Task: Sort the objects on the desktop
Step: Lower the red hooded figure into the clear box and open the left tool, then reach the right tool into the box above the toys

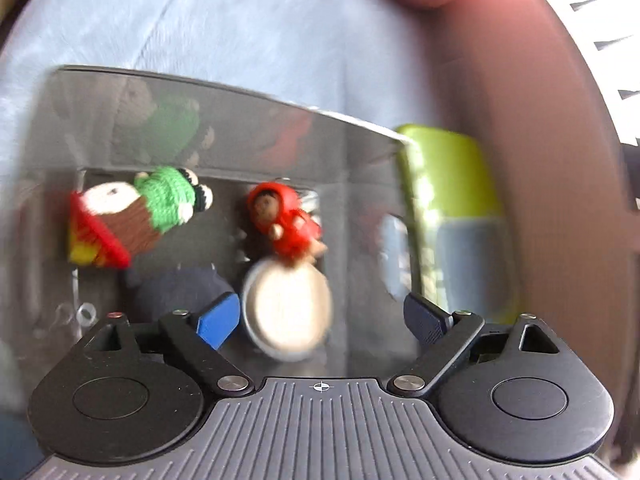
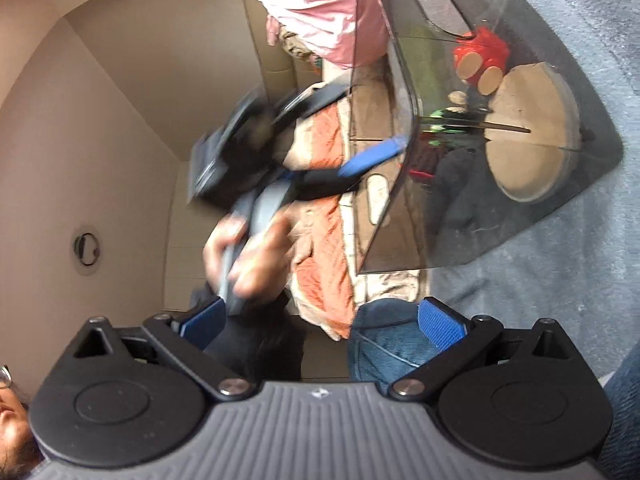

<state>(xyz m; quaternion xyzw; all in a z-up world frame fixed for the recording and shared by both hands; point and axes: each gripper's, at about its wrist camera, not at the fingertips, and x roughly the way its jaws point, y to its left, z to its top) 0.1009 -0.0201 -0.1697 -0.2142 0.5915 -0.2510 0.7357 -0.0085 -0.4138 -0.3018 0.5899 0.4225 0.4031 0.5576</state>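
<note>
My left gripper (image 1: 320, 320) hangs open above a smoky clear bin (image 1: 224, 92) on pale blue cloth. In the bin lie a crocheted green frog on a log (image 1: 136, 216), a red-hooded doll (image 1: 286, 220), a round beige disc with a grey rim (image 1: 286, 308) and a dark soft lump (image 1: 176, 292). The disc shows between my blue fingers (image 1: 218, 320) but lies lower, untouched. My right gripper (image 2: 322, 326) is open and holds nothing. In its rolled view the bin (image 2: 592, 168), disc (image 2: 536, 132) and doll (image 2: 480, 56) sit upper right, with the blurred left gripper (image 2: 372, 160) at the bin's mouth.
A lime-green container (image 1: 448, 184) stands against the bin's right side. A dark red curved edge (image 1: 540, 120) runs along the right. A person's hand (image 2: 248, 248), orange-and-cream garment (image 2: 320, 240) and jeans (image 2: 384, 340) fill the middle of the right wrist view.
</note>
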